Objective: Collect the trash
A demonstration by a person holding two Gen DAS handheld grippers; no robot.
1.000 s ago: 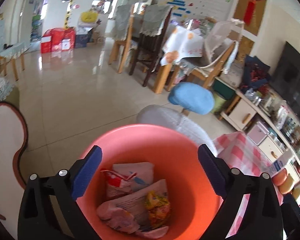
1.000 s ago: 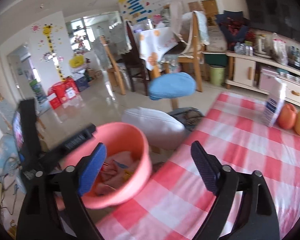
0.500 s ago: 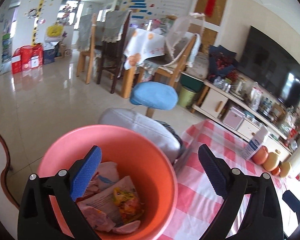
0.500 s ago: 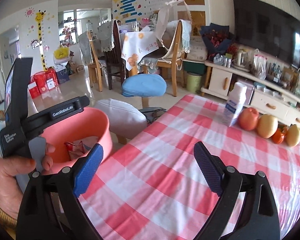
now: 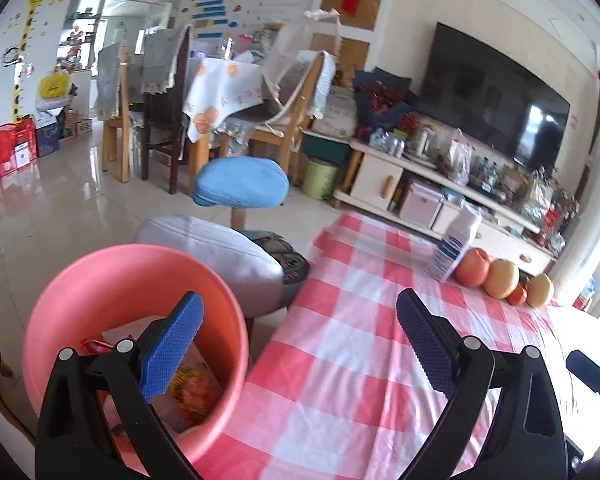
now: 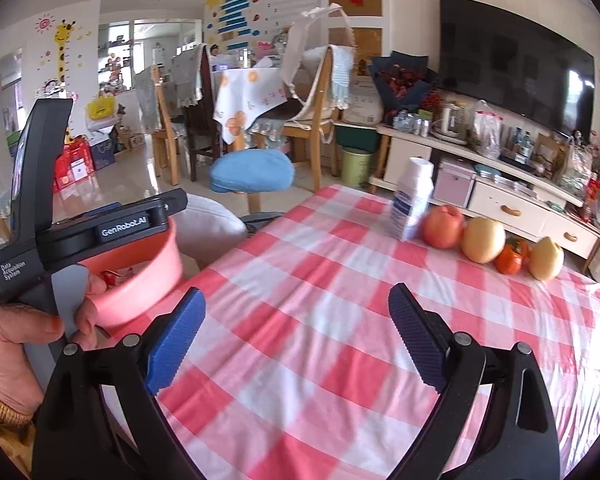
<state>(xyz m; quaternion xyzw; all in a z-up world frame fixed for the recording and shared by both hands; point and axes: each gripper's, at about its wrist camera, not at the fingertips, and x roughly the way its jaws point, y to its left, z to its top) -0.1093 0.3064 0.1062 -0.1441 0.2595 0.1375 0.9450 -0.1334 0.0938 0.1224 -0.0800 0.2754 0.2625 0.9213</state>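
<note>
Pink trash bin w/ wrappers sits under left gripper, both grippers spread.

Pink bin beside a red-and-white checked cloth. Blue pads on black gripper arms (both tools alike). White and blue carton, orange-pink and yellow fruit. Blue cushion, grey one below.
</note>
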